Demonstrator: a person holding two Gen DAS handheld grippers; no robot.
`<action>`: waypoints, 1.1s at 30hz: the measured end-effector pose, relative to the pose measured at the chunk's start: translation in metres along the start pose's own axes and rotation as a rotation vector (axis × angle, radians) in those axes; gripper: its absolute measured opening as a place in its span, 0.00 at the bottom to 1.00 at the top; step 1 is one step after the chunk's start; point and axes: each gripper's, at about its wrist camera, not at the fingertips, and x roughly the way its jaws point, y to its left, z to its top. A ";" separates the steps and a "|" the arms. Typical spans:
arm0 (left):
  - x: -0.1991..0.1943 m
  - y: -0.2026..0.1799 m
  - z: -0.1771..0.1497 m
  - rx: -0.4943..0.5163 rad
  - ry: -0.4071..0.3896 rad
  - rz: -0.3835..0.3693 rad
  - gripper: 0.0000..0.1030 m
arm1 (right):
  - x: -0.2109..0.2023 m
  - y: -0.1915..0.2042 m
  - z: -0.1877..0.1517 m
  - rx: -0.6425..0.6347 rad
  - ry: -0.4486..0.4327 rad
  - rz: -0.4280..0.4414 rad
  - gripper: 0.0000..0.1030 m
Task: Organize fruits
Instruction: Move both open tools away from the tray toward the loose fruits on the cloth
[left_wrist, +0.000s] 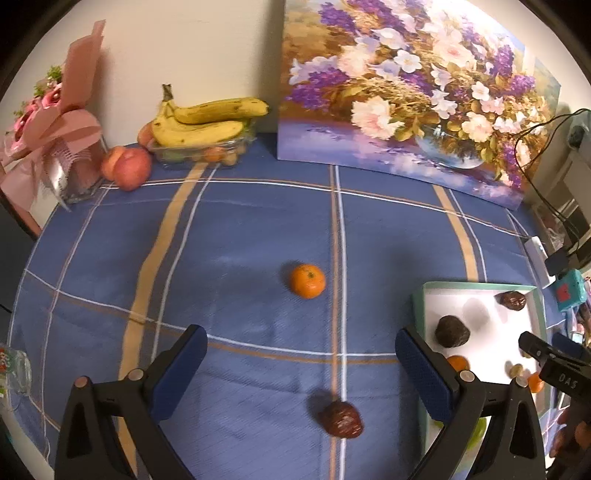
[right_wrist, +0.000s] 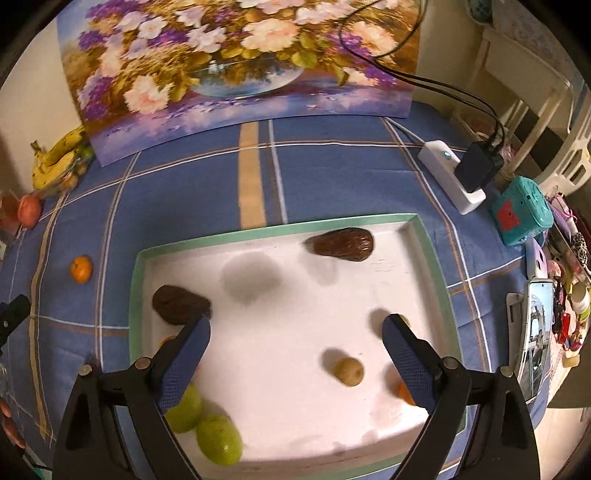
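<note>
A green-rimmed white tray (right_wrist: 236, 233) lies on the blue checked cloth; it also shows at the right of the left wrist view (left_wrist: 480, 285). In it lie two dark brown fruits (right_wrist: 343, 244) (right_wrist: 177, 304), two green fruits (right_wrist: 219, 439), a small tan fruit (right_wrist: 348, 371) and orange pieces partly hidden by the fingers. My right gripper (right_wrist: 295, 339) is open and empty above the tray. My left gripper (left_wrist: 301, 354) is open and empty over the cloth. A mandarin (left_wrist: 307, 280) lies ahead of it and a dark brown fruit (left_wrist: 341, 420) lies between its fingers, close below.
A flower painting (left_wrist: 406, 92) leans on the back wall. Bananas on a clear fruit box (left_wrist: 203, 122), peaches (left_wrist: 127, 168) and a pink bouquet (left_wrist: 55, 122) stand at back left. A power strip with plugs (right_wrist: 454, 173), a teal box (right_wrist: 521, 210) and a phone (right_wrist: 535, 332) line the right edge.
</note>
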 end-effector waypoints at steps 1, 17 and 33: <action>-0.001 0.003 -0.002 0.000 0.005 -0.007 1.00 | -0.001 0.003 -0.001 -0.007 -0.003 0.005 0.92; -0.007 0.052 -0.011 -0.020 0.012 0.055 1.00 | 0.000 0.069 -0.007 -0.083 0.024 0.072 0.92; -0.010 0.114 -0.019 -0.103 0.035 0.134 1.00 | 0.006 0.172 -0.033 -0.230 0.089 0.205 0.91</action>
